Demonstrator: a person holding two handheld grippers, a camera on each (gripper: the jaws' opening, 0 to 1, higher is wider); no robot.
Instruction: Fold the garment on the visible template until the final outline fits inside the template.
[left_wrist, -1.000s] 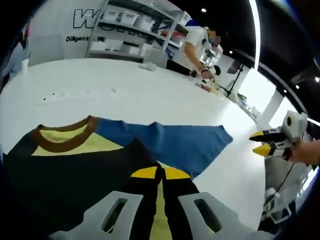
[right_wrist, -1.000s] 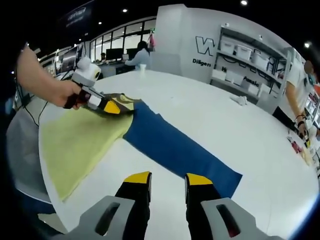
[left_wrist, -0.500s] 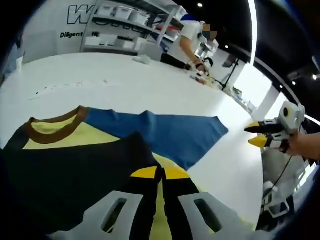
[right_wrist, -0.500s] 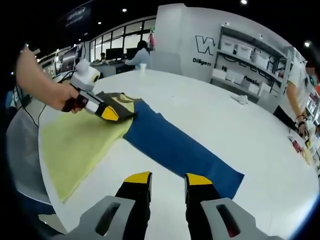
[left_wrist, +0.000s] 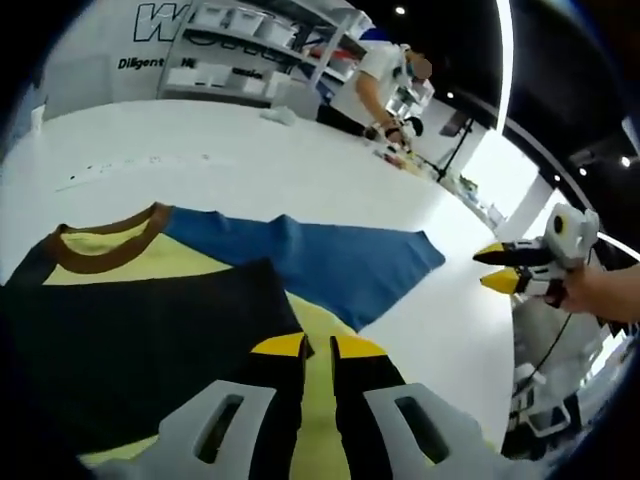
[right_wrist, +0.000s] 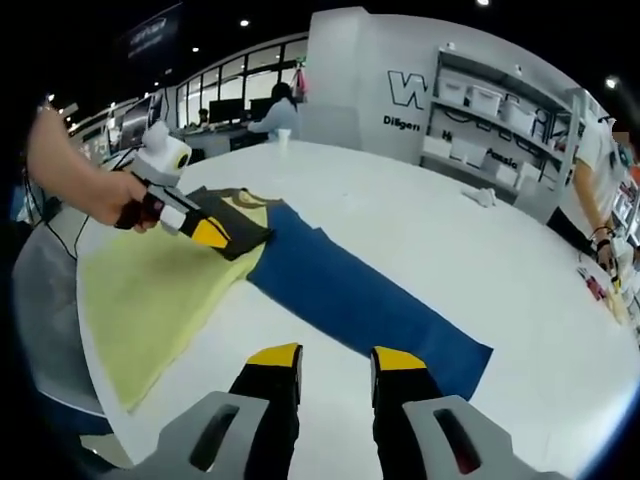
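A yellow garment (right_wrist: 150, 290) with a brown collar (left_wrist: 100, 240) lies on the white table. Its black sleeve (left_wrist: 130, 350) is folded over the yellow body. A long blue template sheet (right_wrist: 360, 300) stretches from the collar across the table and also appears in the left gripper view (left_wrist: 320, 265). My left gripper (left_wrist: 318, 347) hovers at the sleeve's corner with a narrow gap between its jaws; yellow cloth shows through the gap. From the right gripper view, the left gripper (right_wrist: 210, 233) sits over the black sleeve (right_wrist: 235, 215). My right gripper (right_wrist: 336, 357) is open and empty above bare table near the blue sheet's end, and it shows at the edge of the left gripper view (left_wrist: 492, 270).
The round white table (right_wrist: 480, 240) has its rim close by on the garment's side. A crumpled white item (right_wrist: 482, 198) lies far across it. A person (left_wrist: 385, 80) leans over the far edge, and shelves (right_wrist: 490, 110) stand behind.
My left gripper's jaws, pressed together on the black sleeve's edge before, now stand slightly apart, with the sleeve lying flat on the yellow body. The right gripper has barely moved.
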